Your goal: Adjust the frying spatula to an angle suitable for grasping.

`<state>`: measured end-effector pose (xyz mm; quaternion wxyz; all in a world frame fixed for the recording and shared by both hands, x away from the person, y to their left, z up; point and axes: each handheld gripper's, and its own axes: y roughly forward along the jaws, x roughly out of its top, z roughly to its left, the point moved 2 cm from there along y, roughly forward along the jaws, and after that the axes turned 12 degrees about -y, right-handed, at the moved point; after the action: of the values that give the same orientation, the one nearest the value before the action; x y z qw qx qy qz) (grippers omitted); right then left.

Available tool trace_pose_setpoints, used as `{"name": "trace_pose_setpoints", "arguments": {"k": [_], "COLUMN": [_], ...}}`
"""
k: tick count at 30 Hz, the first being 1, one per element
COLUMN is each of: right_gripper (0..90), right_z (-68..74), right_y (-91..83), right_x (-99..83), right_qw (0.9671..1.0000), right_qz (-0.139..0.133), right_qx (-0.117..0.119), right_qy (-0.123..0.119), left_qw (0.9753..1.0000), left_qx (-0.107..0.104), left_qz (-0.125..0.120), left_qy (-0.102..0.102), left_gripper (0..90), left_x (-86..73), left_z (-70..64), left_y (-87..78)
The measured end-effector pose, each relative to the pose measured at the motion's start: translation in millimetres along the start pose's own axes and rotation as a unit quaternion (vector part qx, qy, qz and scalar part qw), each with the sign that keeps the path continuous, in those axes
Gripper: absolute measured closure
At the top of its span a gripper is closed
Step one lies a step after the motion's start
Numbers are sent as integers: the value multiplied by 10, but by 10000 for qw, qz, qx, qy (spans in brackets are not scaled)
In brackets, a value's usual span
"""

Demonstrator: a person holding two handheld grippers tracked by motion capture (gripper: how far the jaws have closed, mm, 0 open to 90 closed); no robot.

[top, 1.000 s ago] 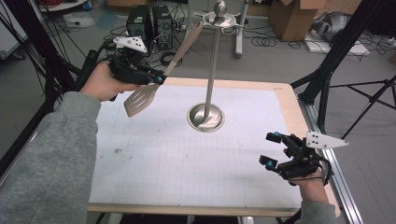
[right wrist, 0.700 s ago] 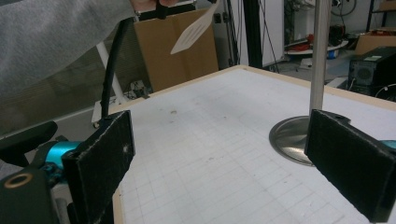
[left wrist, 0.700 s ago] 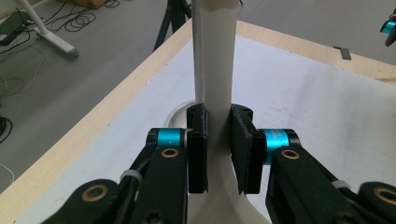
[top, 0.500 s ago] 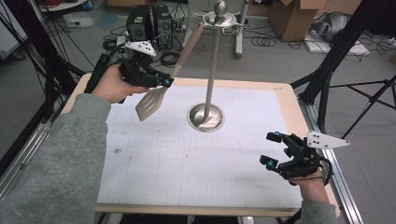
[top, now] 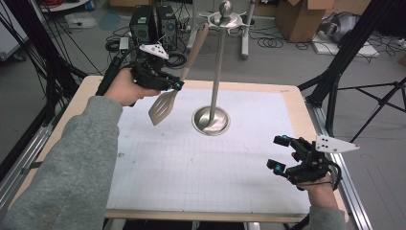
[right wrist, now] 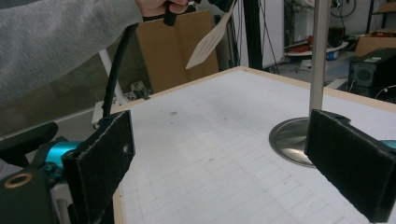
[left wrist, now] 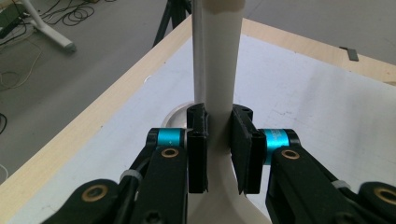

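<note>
1. My left gripper [top: 176, 86] is clamped on the neck of the slotted spatula [top: 163, 106], just above the blade; the left gripper view shows both pads pressed against the pale handle [left wrist: 223, 70]. The spatula hangs in the air over the far-left part of the mat, blade down, its handle slanting up toward the hooked crown of the utensil stand [top: 224, 19].

2. My right gripper [top: 280, 153] is wide open and holds nothing, hovering low over the near-right corner of the table, well apart from the stand.

3. The handle's tip sits right by the stand's top hooks. If I am lifting it off or hanging it on, I judge a sideways pull could snag the tip and tip the stand, since its round base [top: 210, 120] is all that keeps the thin pole upright.

4. I grip close to the blade, so the long handle can swing. A loose clamp might let the spatula pivot or slide through the pads and drop onto the mat.

5. My free gripper is too far away to steady the stand if it rocks.

6. The surface is a white gridded mat [top: 201, 163] on a wooden table [top: 294, 98] with metal rails along its sides.

7. Beyond it lies a grey workshop floor with tangled cables, a computer tower [top: 143, 24], cardboard boxes [top: 297, 17] and black tripod legs.
</note>
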<state>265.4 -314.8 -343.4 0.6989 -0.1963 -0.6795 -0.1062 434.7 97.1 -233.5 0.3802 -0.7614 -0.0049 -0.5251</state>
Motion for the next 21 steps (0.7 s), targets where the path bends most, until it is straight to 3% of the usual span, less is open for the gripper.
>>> {"name": "trace_pose_setpoints", "arguments": {"k": [21], "right_gripper": [75], "right_z": [15], "right_y": [-5], "right_x": [35], "right_qw": [10000], "right_qz": [-50], "right_qx": [-16], "right_qy": [-54], "left_qw": [10000], "left_qx": [10], "left_qz": [27], "left_qy": [-62], "left_gripper": [769], "left_x": [39], "left_z": [-24], "left_y": [213]}}
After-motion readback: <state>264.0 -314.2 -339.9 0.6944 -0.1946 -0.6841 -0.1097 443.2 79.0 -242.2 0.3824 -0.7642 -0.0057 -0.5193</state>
